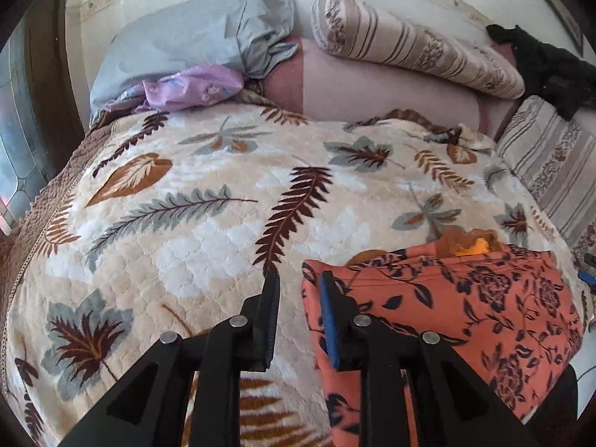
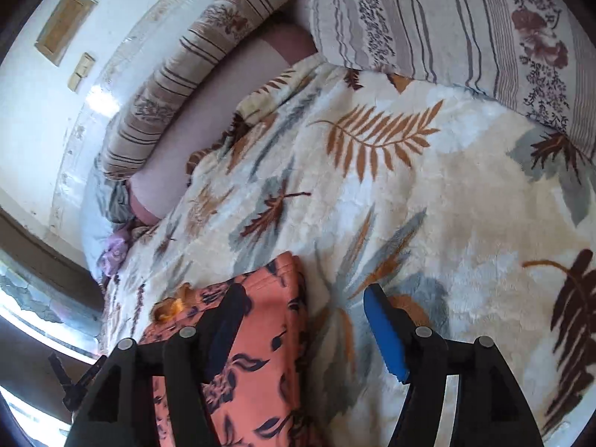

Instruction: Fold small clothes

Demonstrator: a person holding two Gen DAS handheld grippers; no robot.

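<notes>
The left hand-held gripper (image 1: 298, 279) hangs over the bed with its two black fingers a narrow gap apart. Between them shows the left edge of the folded salmon-orange garment with a dark navy flower-and-leaf print (image 1: 465, 298), together with a strip of blanket. The right finger, with its blue pad, lies over the garment's left border; the left finger stands over bare blanket. Neither pad is seen pressing the cloth, so this gripper holds nothing.

The right hand-held gripper (image 2: 301, 294) stands wide open, tilted downward toward the bed. In its view the same garment (image 2: 260, 335) lies under and beside the left finger, its right edge falling inside the gap, while the blue-padded right finger is over blanket, well clear of the cloth. It grips nothing either.

The garment rests flat on the plush cream blanket patterned with brown, rust and grey leaves (image 1: 208, 231), near the bed's near edge. It is folded into a compact, roughly rectangular stack with straight sides and visible layered edges along the top. At its far edge a small tuft of brown and orange-yellow material (image 1: 471, 244) peeks out; what it is cannot be told.
</notes>
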